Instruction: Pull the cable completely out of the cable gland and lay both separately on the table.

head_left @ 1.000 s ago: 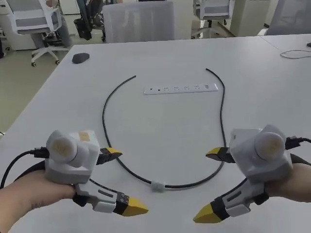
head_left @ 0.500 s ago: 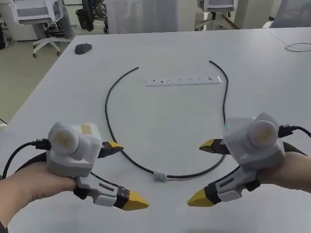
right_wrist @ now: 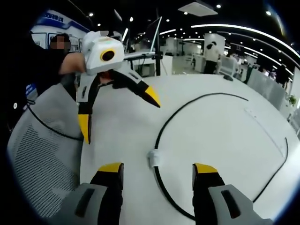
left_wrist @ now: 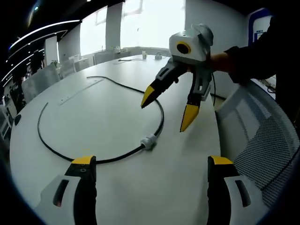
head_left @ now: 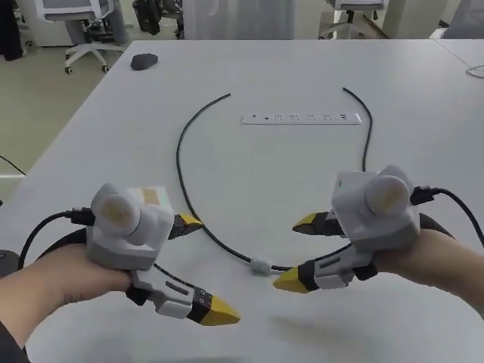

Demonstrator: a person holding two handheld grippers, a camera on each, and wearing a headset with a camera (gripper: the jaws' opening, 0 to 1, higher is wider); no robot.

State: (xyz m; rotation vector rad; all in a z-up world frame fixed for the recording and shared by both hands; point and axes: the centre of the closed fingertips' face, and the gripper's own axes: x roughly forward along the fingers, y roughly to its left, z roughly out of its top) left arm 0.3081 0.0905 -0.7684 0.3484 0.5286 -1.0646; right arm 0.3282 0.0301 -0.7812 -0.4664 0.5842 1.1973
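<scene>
- Here, on the white table (head_left: 249, 181): a black cable (head_left: 180, 166) curved in a wide arc and threaded through a small pale cable gland (head_left: 261, 265) at the near bottom of the bend, not yet pulled free.
- Held just over the table, left claw (head_left: 206, 267) and right claw (head_left: 286, 254), each spread wide apart and gripping nothing, flanking the cable gland, with the right claw the nearer of the two.
- Probably best done by pinning the cable gland with one claw and closing the other on the cable just beside it, not far along the arc.
- Pull straight along the gland's bore, likely in several short draws, given the long run of cable on either side.
- Keep the sweep off the power strip (head_left: 302, 118) beyond the arc.
- Set both down well apart once separated.
</scene>
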